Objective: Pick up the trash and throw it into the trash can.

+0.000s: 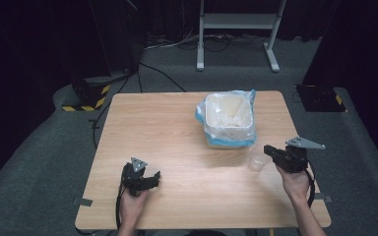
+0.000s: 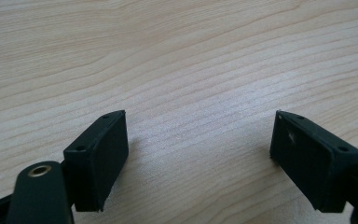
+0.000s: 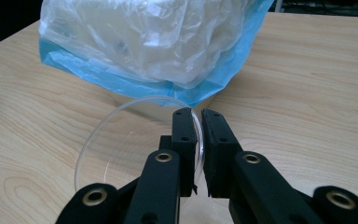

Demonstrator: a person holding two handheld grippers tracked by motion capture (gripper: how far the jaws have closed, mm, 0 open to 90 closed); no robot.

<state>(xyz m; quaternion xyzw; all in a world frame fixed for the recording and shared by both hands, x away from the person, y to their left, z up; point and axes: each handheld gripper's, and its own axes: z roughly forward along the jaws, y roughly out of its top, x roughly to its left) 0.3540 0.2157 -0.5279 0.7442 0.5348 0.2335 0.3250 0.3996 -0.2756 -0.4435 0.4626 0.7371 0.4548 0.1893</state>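
Right hand-held gripper (image 3: 199, 119) pinches clear plastic cup (image 3: 121, 140) rim near surface's (image 1: 177, 128) right edge; left hand-held gripper (image 2: 198, 154) spread, idle. Next: lift toward lined bin (image 1: 228, 120).

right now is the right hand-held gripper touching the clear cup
Touching. The right gripper view shows the right hand-held gripper pinching the clear cup by its rim wall between both pads.
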